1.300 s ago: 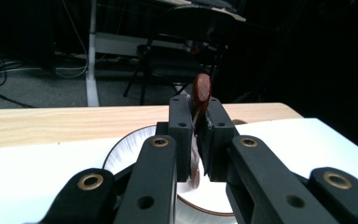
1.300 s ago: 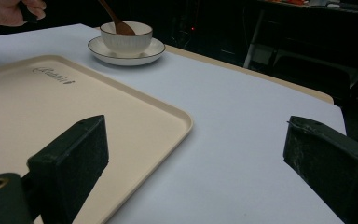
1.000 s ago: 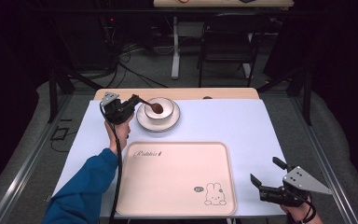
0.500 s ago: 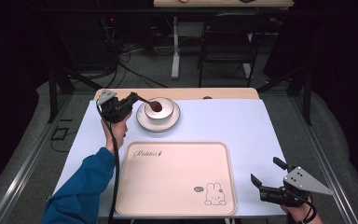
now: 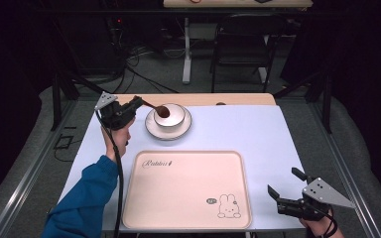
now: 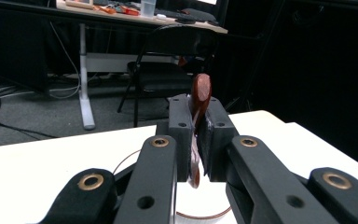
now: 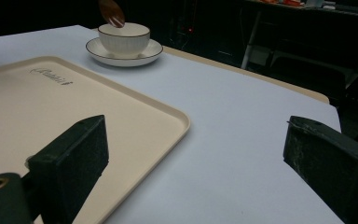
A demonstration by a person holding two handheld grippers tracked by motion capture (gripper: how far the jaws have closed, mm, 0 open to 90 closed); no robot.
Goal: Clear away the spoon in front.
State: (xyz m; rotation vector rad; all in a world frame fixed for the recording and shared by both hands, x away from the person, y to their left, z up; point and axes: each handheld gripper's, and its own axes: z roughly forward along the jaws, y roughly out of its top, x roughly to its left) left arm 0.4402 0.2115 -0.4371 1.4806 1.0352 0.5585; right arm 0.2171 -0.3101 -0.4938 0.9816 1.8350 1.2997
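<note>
- Since the earlier frame the left gripper (image 5: 135,104) has lifted slightly, and the wooden spoon (image 5: 158,109) it clamps now has its bowl above the cup (image 5: 169,115) rather than down in it.
- Its jaws are pressed tight on the spoon's handle (image 6: 195,140), the bowl end pointing past the tips.
- Cup and saucer (image 5: 168,130) sit near the far edge of the worktop (image 5: 258,134), left of centre.
- Nearer, the cream tray (image 5: 186,191) along the near edge carries nothing.
- Right gripper (image 5: 284,188) rests at the near right corner, jaws wide, holding nothing.
- Judged so: spoon lifted out; placing it, probably on the tray, remains.
</note>
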